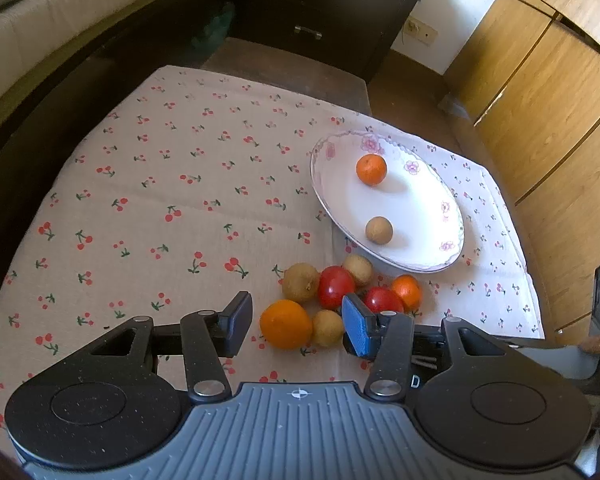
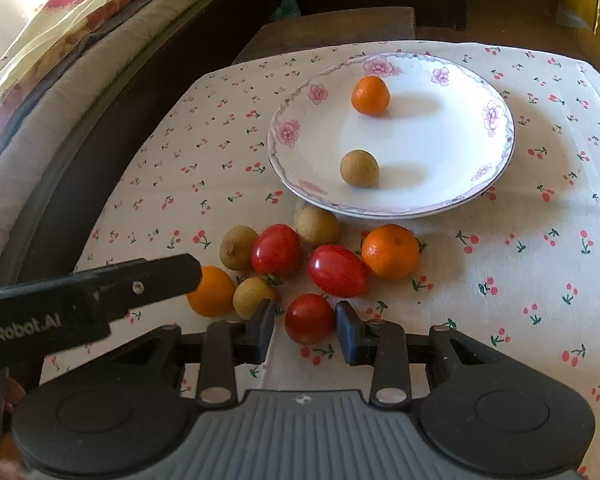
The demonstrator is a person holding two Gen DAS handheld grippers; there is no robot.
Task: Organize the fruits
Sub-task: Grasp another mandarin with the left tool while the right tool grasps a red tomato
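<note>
A white floral plate (image 2: pixel 428 148) (image 1: pixel 420 208) holds a small orange (image 2: pixel 371 95) and a brown longan (image 2: pixel 359 168). In front of it lie loose fruits: several red tomatoes (image 2: pixel 338 270), oranges (image 2: pixel 390 251) and longans (image 2: pixel 316 225). My left gripper (image 1: pixel 296 326) is open around an orange (image 1: pixel 286 324) and a longan (image 1: pixel 328 328). My right gripper (image 2: pixel 305 326) is open with a red tomato (image 2: pixel 309 319) between its jaws, not squeezed. The left gripper's finger (image 2: pixel 156 280) shows in the right wrist view.
The fruits lie on a cherry-print cloth (image 1: pixel 172 200) over a low table. A bed (image 1: pixel 60 20) runs along the left, a dark drawer cabinet (image 1: pixel 324 12) stands behind, and wooden cupboards (image 1: pixel 548 92) are on the right.
</note>
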